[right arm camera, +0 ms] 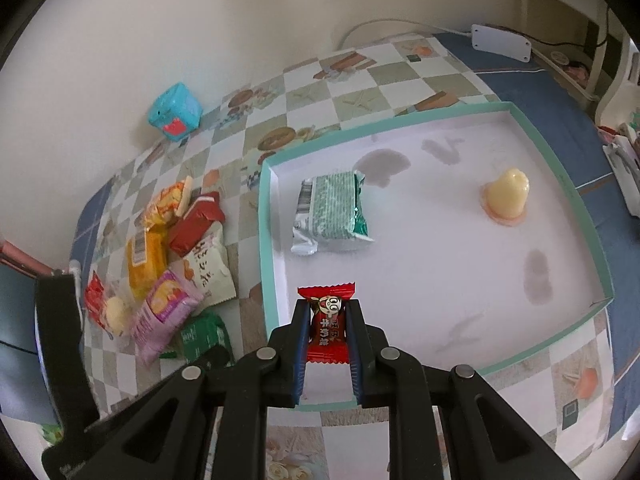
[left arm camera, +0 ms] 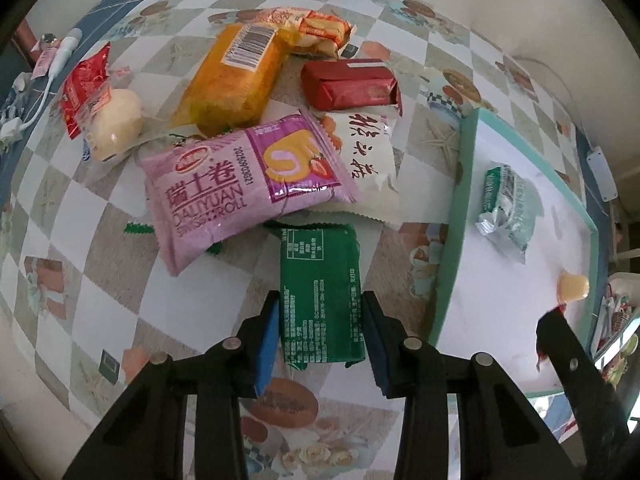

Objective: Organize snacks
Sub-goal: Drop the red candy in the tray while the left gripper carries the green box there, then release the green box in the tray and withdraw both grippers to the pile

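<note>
Tabletop covered in a checkered cloth with starfish and cake prints. On it, a loose pile of snacks: pink Swiss roll pack, orange pack, red pack, white bag, green packet (lying flat, nearest the camera), red-wrapped round bun. Just beside the pile, a shallow teal-rimmed tray. Near the wall, a small teal box. At the far edge, a white power strip.
</note>
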